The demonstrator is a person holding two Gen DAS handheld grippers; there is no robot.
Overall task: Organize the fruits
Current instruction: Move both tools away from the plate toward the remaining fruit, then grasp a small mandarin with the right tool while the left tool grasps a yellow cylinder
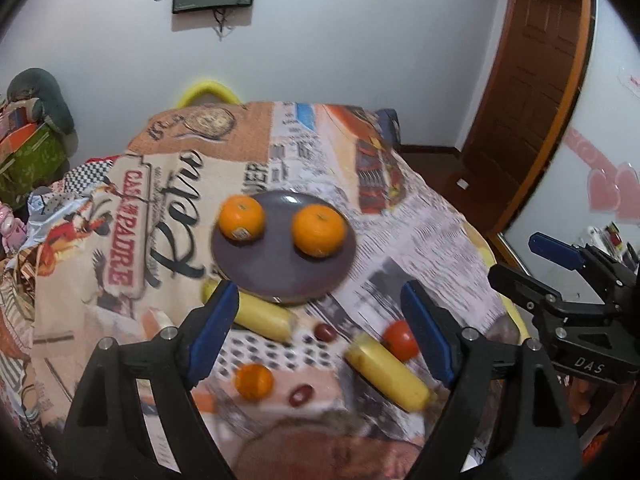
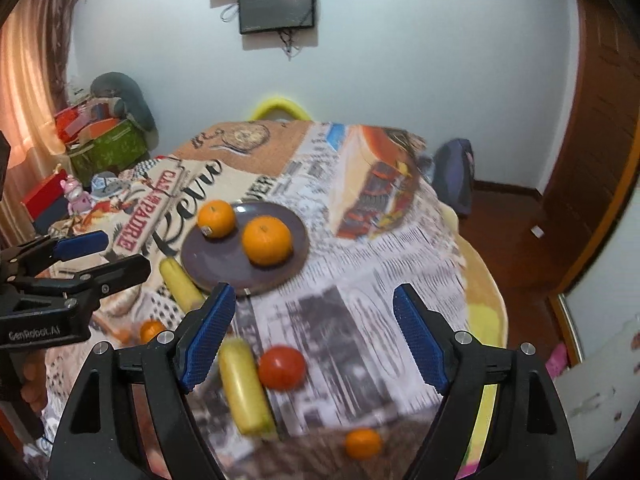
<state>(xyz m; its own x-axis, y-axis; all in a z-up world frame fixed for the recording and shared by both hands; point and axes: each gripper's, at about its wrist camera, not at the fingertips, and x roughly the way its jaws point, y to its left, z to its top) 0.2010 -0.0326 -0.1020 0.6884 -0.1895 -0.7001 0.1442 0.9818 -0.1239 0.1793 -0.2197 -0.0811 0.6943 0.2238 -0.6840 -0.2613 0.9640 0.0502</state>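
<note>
Hovering above the table edge, left gripper (image 1: 320, 320) has jaws spread wide with nothing between the pads; right gripper (image 2: 314, 324) is the same, wide and empty. Both angle down at the cloth. Closest to the left pads: one banana (image 1: 262, 314) just below the plate rim, a second banana (image 1: 388, 372) touching a red tomato (image 1: 401, 339), a small orange (image 1: 254, 381), and two dark red date-like fruits (image 1: 325, 332) (image 1: 301, 394), too blurred to name for sure. The grey plate (image 1: 280, 276) already carries two oranges, one stickered (image 1: 241, 217) and one plain (image 1: 319, 230), well apart from each other. Judgement: sorting is partly done and the loose fruit still needs collecting. For the next pick, I'd take the near banana across its short axis at mid-length, with the pads square to it, and close gently, since it looks soft and likely to roll; clear the tomato first or approach from the far side to avoid nudging it. Readable text: "DAS" on the right gripper body in the left view, "GenRobot.AI" on the left gripper body in the right view, and "Retro" and "CASA PADRE" on the tablecloth (image 1: 420, 232). Orange sticker illegible.
</note>
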